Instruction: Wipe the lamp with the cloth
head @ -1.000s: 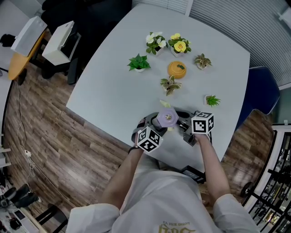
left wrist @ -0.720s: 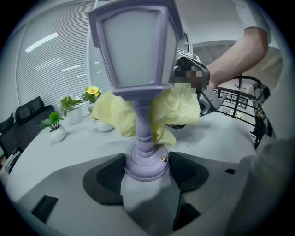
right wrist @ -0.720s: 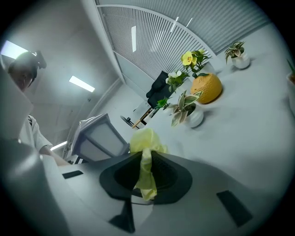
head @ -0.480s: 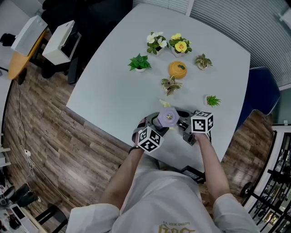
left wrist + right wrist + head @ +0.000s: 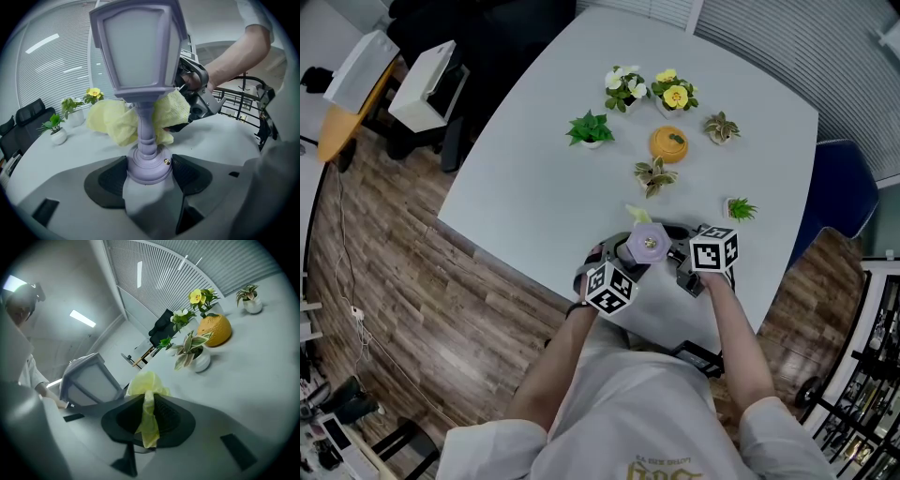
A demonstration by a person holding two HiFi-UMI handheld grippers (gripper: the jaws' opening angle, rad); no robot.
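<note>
**Matt plastic, ribbed rubber, soft cloth**

The lamp [image 5: 140,70], clamped at its base in the left claw [image 5: 150,171], looks like smooth matt lilac plastic, and its panes are frosted and milky. A small screw [image 5: 166,161] in the base glints like bright metal. That claw's black pads [image 5: 110,180] are finely ribbed and rubbery, set in smooth matt grey plastic. The cloth [image 5: 147,383], pinched in the right claw [image 5: 149,404], is soft pale-yellow fabric, crumpled, with a fine dimpled weave. Under both claws the table [image 5: 534,187] is smooth and pale with a faint sheen. Beyond the right claw a white pot [image 5: 205,363] shines glossy, like glazed ceramic. Well below both claws, the floor [image 5: 394,281] shows wood-grain planks.
</note>
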